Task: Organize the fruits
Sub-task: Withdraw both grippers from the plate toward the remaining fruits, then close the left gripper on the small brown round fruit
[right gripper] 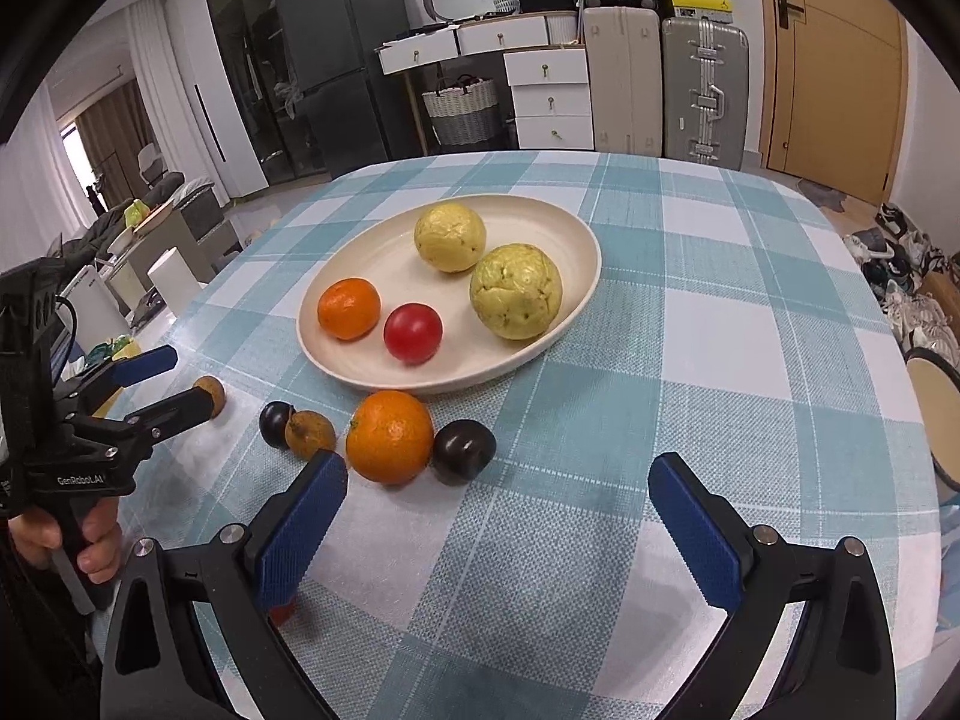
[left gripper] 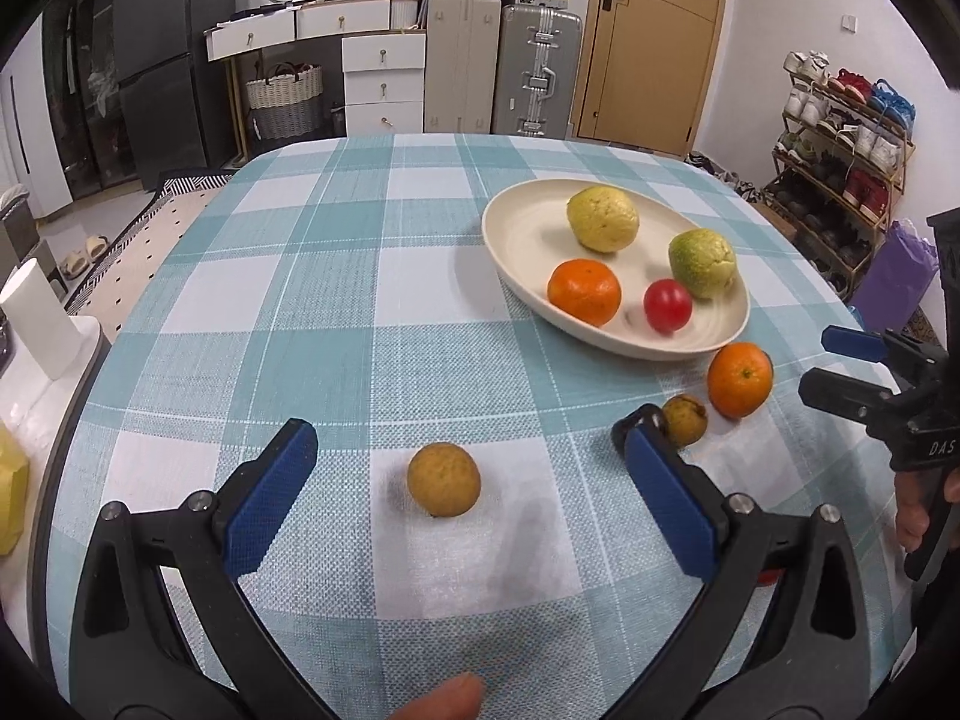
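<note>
— Cream oval plate (right gripper: 558,228), smooth and shallow, sits mid-table holding two bumpy yellow-green fruits (right gripper: 516,291), a glossy tangerine (right gripper: 349,308) and a red tomato (right gripper: 413,332).

— And off the plate?

— On the teal-and-white checked cloth (right gripper: 720,360), just beside the near rim: a second orange (right gripper: 390,437), a dark plum (right gripper: 464,451) touching it, a wrinkled brown fruit (right gripper: 309,434) and another dark plum (right gripper: 275,423). A round tan fruit (left gripper: 443,479) lies alone.

— The grippers?

— Left gripper (left gripper: 468,456) is spread wide, the tan fruit between its blue ribbed pads, untouched. Right gripper (right gripper: 498,504) gapes too, holding nothing.

— Room?

— Bare cloth right of the plate; the table edge curves away on the left.
</note>
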`<state>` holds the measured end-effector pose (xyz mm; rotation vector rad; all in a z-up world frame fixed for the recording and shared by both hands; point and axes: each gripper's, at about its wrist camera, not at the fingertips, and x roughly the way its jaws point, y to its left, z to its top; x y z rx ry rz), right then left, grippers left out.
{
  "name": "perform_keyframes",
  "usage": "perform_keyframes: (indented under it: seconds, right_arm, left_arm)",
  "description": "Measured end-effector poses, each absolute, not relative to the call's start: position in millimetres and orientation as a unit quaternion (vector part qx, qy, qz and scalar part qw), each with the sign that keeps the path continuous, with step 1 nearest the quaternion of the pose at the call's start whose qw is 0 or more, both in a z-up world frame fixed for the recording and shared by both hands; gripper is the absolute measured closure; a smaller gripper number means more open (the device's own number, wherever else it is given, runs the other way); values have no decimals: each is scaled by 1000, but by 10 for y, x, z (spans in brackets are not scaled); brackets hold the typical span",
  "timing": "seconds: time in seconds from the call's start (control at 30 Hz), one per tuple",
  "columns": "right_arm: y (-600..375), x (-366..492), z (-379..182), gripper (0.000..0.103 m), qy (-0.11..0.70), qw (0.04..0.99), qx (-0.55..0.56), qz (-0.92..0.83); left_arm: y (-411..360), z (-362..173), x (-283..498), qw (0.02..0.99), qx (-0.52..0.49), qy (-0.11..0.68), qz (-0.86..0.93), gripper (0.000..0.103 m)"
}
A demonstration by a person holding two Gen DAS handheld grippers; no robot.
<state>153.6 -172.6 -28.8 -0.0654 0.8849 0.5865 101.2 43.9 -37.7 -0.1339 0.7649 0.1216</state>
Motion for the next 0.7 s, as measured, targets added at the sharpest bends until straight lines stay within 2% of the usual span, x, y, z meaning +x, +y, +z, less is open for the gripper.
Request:
perform_keyframes:
  seconds: [0.27, 0.33, 0.47, 0.7]
  right_arm:
    - [-1736, 1620, -390, 1, 441, 857, -47, 264]
    - [-1743, 1627, -407, 4, 442, 857, -52, 260]
    - [-1766, 1659, -448, 22, 448, 856, -54, 254]
    - [-1740, 1666, -450, 27, 446, 854, -63, 262]
  left_arm:
    - [464, -472, 1066, 915, -64, 395, 54, 2]
    - [478, -479, 1066, 914, -69, 396, 51, 5]
    - [484, -506, 1090, 911, -63, 404, 55, 9]
    - [548, -555, 1105, 905, -79, 413, 56, 24]
